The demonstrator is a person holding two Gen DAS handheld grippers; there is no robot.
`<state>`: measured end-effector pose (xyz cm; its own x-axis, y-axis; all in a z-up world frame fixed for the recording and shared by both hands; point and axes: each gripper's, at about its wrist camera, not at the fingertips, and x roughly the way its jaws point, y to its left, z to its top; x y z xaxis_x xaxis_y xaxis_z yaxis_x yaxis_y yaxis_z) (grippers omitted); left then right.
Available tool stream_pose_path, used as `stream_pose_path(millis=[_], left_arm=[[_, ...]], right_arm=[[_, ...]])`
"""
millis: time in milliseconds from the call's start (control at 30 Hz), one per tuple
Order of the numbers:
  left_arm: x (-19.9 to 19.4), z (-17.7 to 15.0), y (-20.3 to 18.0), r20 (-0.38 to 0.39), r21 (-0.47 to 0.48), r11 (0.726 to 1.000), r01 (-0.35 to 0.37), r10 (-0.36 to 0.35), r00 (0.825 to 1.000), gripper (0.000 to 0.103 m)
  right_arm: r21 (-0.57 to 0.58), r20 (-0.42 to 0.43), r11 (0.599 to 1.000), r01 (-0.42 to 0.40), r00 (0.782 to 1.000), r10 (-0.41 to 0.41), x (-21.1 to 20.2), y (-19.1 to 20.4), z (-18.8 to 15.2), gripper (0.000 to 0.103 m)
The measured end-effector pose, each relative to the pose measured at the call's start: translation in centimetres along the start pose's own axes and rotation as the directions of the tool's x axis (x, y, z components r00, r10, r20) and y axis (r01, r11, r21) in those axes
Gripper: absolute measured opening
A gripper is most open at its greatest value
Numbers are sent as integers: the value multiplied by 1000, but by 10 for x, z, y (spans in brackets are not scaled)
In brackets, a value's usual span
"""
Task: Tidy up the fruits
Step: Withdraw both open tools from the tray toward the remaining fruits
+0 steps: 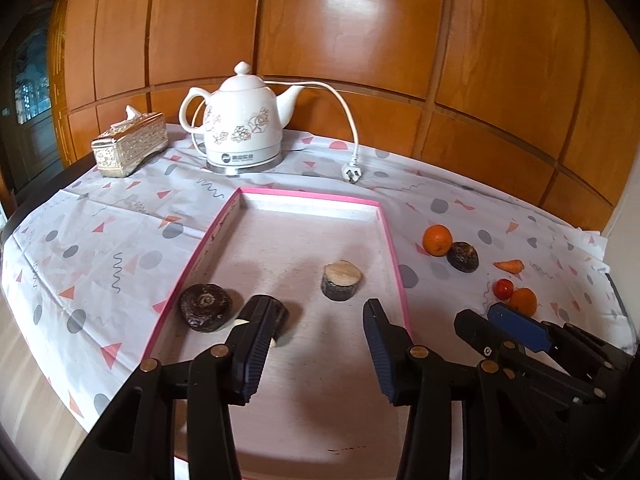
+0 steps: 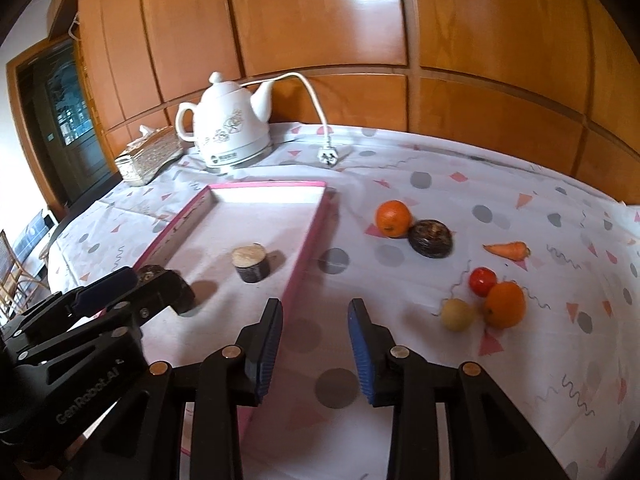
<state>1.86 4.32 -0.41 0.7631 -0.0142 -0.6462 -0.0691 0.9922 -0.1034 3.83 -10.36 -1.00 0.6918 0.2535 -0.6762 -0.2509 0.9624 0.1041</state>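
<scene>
A pink-rimmed tray (image 1: 390,236) (image 2: 308,240) lies on the table. In it are a dark round fruit (image 1: 205,307), a cut dark piece with a pale top (image 1: 341,281) (image 2: 251,263), and a third dark piece (image 1: 280,312) partly hidden behind my left finger. My left gripper (image 1: 316,320) is open and empty above the tray. On the cloth to the right lie an orange (image 2: 393,218), a dark fruit (image 2: 430,238), a carrot (image 2: 508,250), a red fruit (image 2: 482,281), a second orange (image 2: 505,304) and a yellow fruit (image 2: 458,314). My right gripper (image 2: 314,320) is open and empty over the tray's right edge.
A white kettle (image 1: 242,120) with its cord and plug (image 1: 352,173) stands at the back. A gold tissue box (image 1: 130,145) is at the back left. Wooden panels (image 1: 360,40) close the far side. The table edge drops off at the left.
</scene>
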Motion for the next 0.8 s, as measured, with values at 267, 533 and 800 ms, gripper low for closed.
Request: stream_pose_path(millis=[267, 533, 800], left_arm=[[-3, -2, -20, 7, 60, 998, 22, -22, 1000, 47], [-4, -2, -39, 6, 104, 993, 49, -49, 999, 47], [-1, -5, -60, -16, 158, 984, 87, -86, 996, 47]], right_arm=[[49, -2, 997, 57, 998, -57, -2, -27, -5, 34], [100, -3, 988, 118, 993, -119, -7, -58, -8, 34], [159, -22, 969, 187, 982, -186, -10, -95, -17, 34]])
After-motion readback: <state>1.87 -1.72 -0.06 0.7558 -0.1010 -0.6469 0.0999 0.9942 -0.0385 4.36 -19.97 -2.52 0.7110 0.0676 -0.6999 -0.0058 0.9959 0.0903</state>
